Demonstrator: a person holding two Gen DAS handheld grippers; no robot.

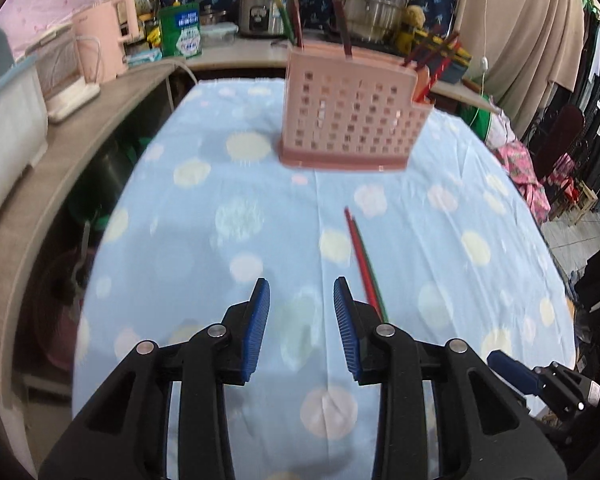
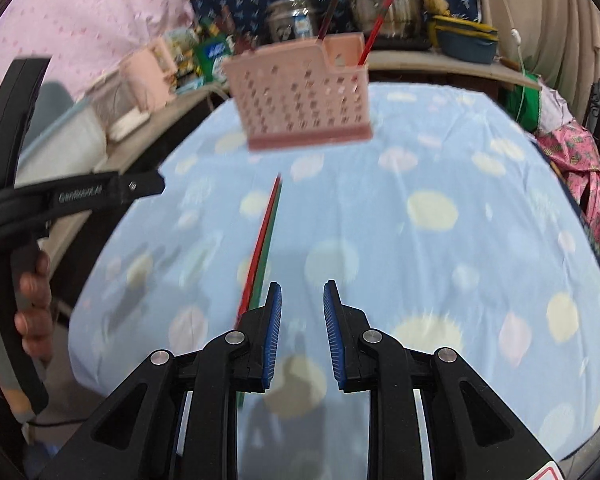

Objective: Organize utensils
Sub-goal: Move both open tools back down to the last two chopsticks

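Observation:
A pink perforated utensil holder (image 1: 346, 120) stands on the blue dotted tablecloth (image 1: 204, 216), with several chopsticks upright in it; it also shows in the right wrist view (image 2: 300, 96). A red and a green chopstick (image 1: 362, 258) lie side by side on the cloth; in the right wrist view these chopsticks (image 2: 264, 240) run under my left finger. My left gripper (image 1: 301, 292) is open and empty, just left of the chopsticks. My right gripper (image 2: 302, 294) is open and empty, just right of them.
A counter (image 1: 112, 92) along the left and back holds a pink appliance (image 1: 104, 48), steel pots (image 1: 370, 0), boxes and bowls. Clothes hang at the right (image 1: 596, 92). The left gripper's body (image 2: 20, 200) and hand show at the left of the right wrist view.

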